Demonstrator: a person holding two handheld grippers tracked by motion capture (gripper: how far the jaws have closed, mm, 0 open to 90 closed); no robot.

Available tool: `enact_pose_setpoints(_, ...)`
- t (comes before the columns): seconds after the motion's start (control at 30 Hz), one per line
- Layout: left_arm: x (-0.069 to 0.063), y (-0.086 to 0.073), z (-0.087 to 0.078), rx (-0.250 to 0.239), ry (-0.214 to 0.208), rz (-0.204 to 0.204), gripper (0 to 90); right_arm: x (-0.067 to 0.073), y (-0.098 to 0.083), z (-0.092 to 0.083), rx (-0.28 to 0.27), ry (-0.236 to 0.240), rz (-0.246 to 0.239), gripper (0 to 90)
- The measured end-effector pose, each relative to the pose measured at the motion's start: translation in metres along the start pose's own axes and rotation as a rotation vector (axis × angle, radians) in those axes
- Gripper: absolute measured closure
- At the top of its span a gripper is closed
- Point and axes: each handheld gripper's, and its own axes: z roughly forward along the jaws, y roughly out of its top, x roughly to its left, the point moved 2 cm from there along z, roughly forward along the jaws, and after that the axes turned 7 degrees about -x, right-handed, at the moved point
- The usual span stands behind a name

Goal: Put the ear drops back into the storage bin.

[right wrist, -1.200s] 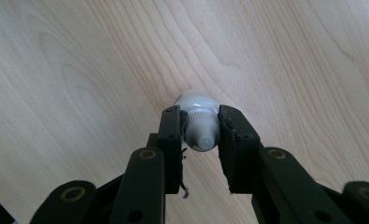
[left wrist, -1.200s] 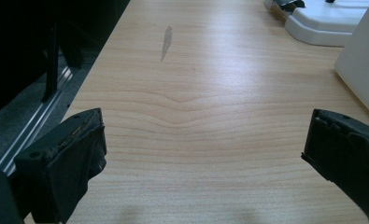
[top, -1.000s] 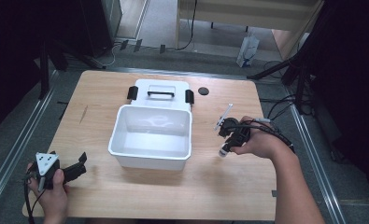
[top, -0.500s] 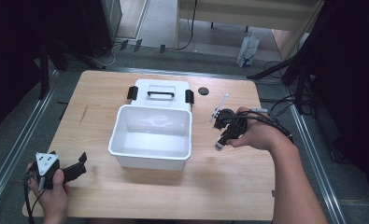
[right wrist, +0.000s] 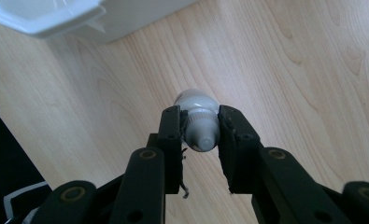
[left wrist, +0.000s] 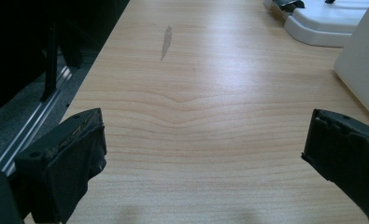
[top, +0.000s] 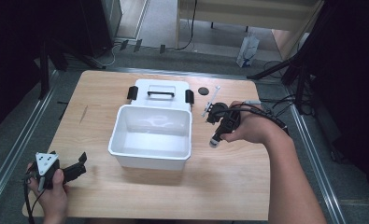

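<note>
Clearly the right gripper (right wrist: 200, 128) pinches a small white bottle (right wrist: 199, 119), perhaps a dropper bottle, above the table (top: 229, 182) just right of the open white bin (top: 152, 161). Carry it level over the rim before letting go. The left gripper (left wrist: 203, 149) rests spread and empty.

The right gripper (top: 215, 140), clamping the small white bottle (right wrist: 198, 122), has lifted toward the white bin (top: 150, 156)
</note>
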Motion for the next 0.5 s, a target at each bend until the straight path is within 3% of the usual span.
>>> enact_pose_setpoints(0.5,0.0,0.0,0.0,0.001,-0.002,-0.007,0.0,0.007,0.024,-0.023,-0.004,-0.006,-0.022,72.2)
